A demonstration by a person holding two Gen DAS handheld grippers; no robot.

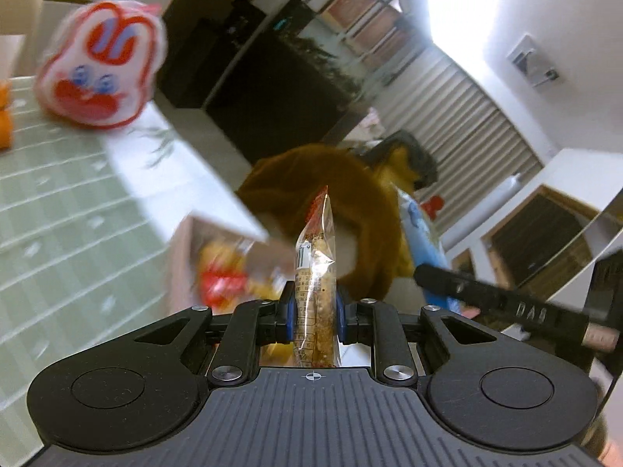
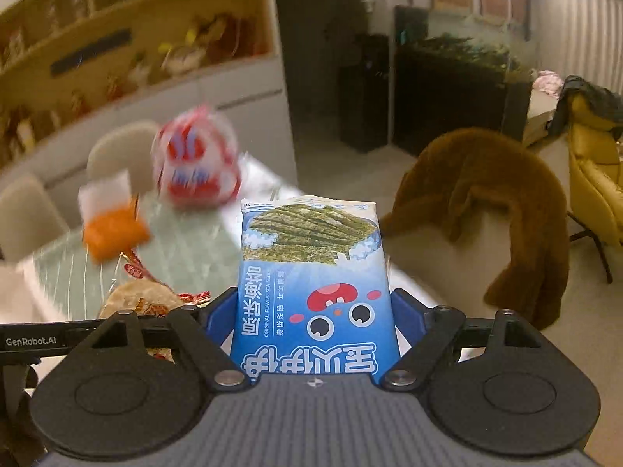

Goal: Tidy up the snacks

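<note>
Two packets are held, one per gripper. The left gripper (image 1: pixel 313 313) has its jaws drawn narrow on one slim clear snack stick packet (image 1: pixel 316 272), lifted off the tabletop (image 1: pixel 58 210). The right gripper (image 2: pixel 311 323) clasps one blue seaweed packet (image 2: pixel 311 268) in wide jaws, above the tabletop's near edge. One red-and-white bag (image 2: pixel 196 161) and one orange pack (image 2: pixel 115 233) are motion-blurred; a cardboard box (image 1: pixel 218 257) below the tabletop's edge is smeared, its contents unclear. Green striped cloth covers the tabletop; a brown coat (image 2: pixel 494 202) drapes a chair, and shelves (image 2: pixel 128 27) line the wall.
</note>
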